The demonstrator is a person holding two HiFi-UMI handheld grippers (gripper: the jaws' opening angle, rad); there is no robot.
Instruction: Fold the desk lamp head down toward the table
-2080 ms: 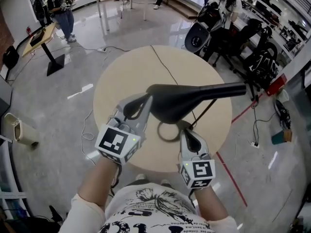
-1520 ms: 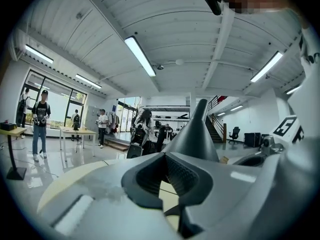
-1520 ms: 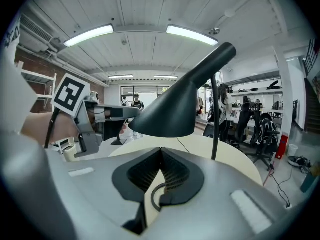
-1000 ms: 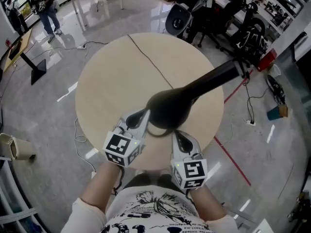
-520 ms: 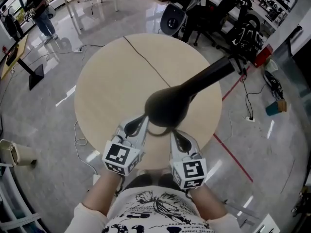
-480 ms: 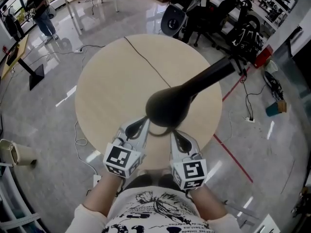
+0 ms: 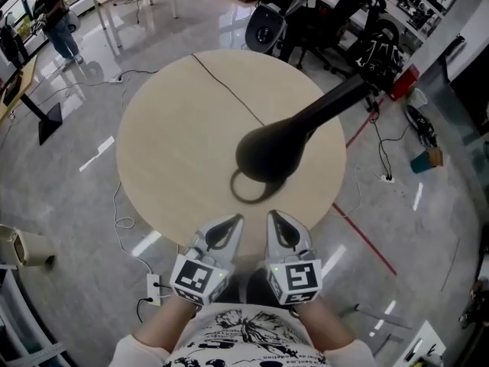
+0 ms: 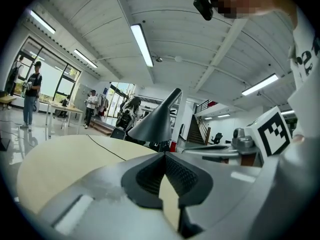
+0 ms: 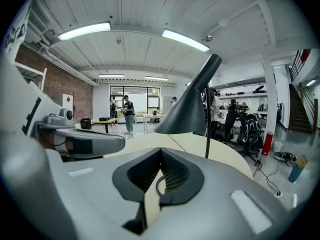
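Note:
A black desk lamp stands on the round wooden table (image 7: 168,128). Its cone-shaped head (image 7: 267,150) hangs over the ring base (image 7: 248,187) and faces down, while its arm (image 7: 336,102) slants away to the back right. My left gripper (image 7: 234,222) and right gripper (image 7: 273,217) sit side by side at the table's near edge, both shut and empty, a short way back from the lamp. The head rises beyond the shut left gripper (image 8: 164,155) as a dark cone (image 8: 157,121). Past the right gripper (image 9: 161,150) I see the head (image 9: 187,111) and the thin stem (image 9: 207,129).
A black cable (image 7: 225,90) runs across the table to its far edge. Office chairs and a scooter (image 7: 267,25) crowd the floor at the back right. A person (image 7: 50,10) stands far left. A power strip (image 7: 157,285) lies on the floor near the left gripper.
Both grippers have drawn back from the lamp head to the table's near edge. The head, tilted down from its earlier level pose, now stands free of them.

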